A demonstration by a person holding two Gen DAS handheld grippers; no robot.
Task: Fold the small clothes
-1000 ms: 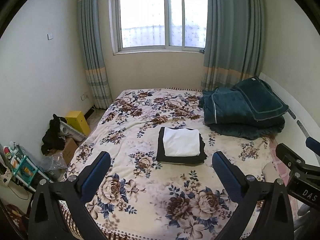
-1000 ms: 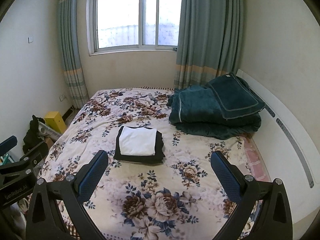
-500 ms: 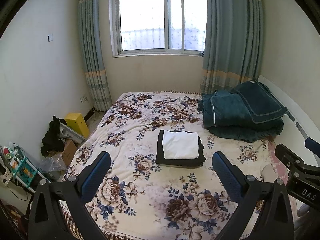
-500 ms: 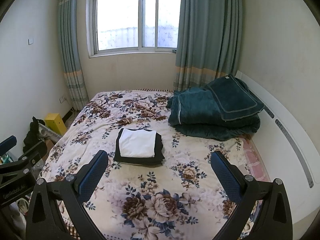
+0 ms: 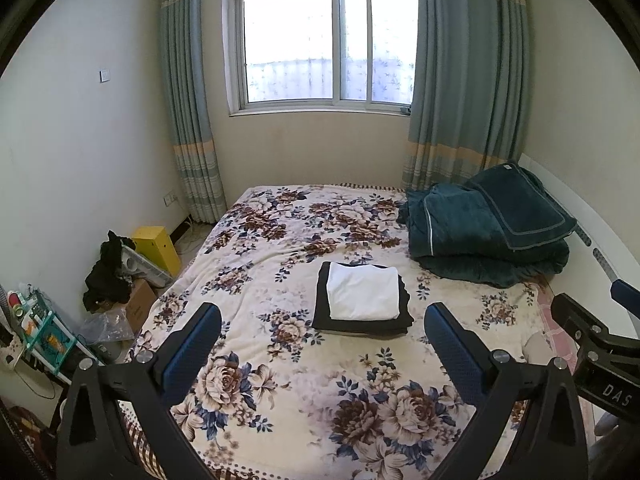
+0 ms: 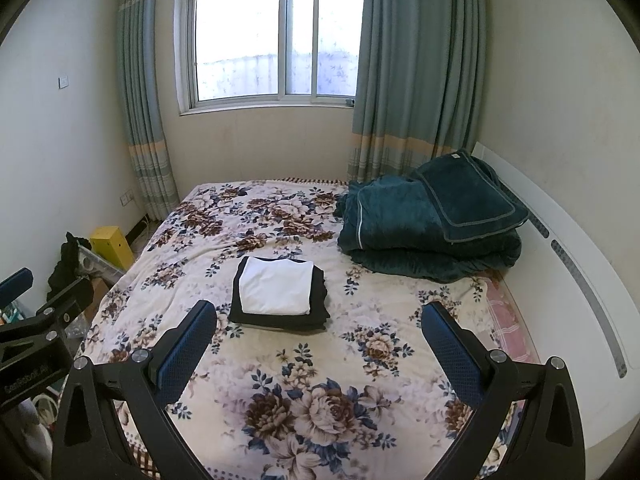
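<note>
1. While both tools hang above the near end of a bed (image 5: 248,292), the left gripper (image 5: 320,338) and the right gripper (image 6: 318,336) stand released, their blue, dimpled pads spread wide on black angular frames with nothing between them.
2. Folded into a flat rectangle, a white garment (image 5: 363,292) lies squarely on top of a larger folded black garment (image 5: 322,312), whose dark border shows along the white one's left and near edges; the white cloth looks smooth with soft creases.
3. That stack sits near the middle of the bed, on a plush cream blanket printed with brown and navy roses, well apart from both grippers.
4. Behind and to the right of the stack, a thick teal quilt (image 5: 488,232) is piled in rumpled folds by the headboard (image 6: 560,264), with a piped, pillow-like piece on top.
5. Only the left wrist view takes in a cluttered shelf (image 5: 36,328) at the lower left and the right tool's frame at its right margin.
6. Only the right wrist view shows the headboard's long white curve with its grey perforated strips, and the left tool's frame at its left margin.
7. Both views share a yellow box (image 5: 158,246), dark clothing heaped on cardboard, striped teal curtains and a bright window (image 5: 326,48).
</note>
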